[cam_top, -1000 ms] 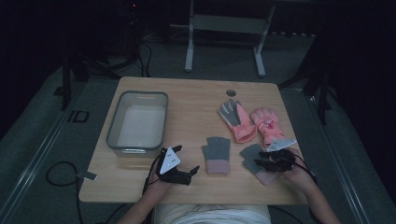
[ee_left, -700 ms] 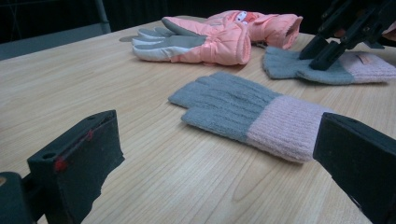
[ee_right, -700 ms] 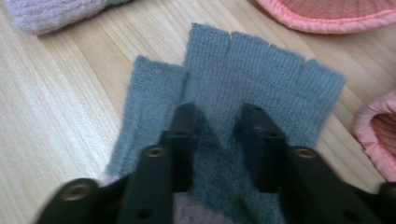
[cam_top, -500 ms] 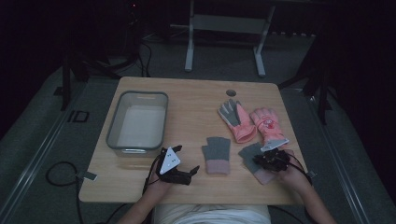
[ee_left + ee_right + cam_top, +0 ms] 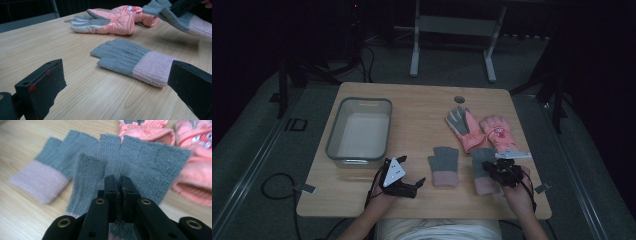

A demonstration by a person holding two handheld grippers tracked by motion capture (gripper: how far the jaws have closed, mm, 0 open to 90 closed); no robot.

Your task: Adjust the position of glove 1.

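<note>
The right gripper (image 5: pixel 119 182) has just closed its jaws and pinches a grey knit glove (image 5: pixel 140 162) with a pink cuff, lifted off the table (image 5: pixel 422 105) at about 5 o'clock; the cuff is cut off behind the gripper body. Its twin glove (image 5: pixel 444 165) lies flat at 6 o'clock. The left gripper (image 5: pixel 414 184), jaws spread and holding nothing, rests at 7 o'clock. The printing on the far pink ski glove (image 5: pixel 498 131) is too small to read. A grey bin (image 5: pixel 332 145) sits at 9 o'clock.

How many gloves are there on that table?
4. Two grey knit gloves near the front: one flat, one pinched in the right gripper and lifted. Two padded pink gloves behind them, side by side. None seems hidden.
</note>
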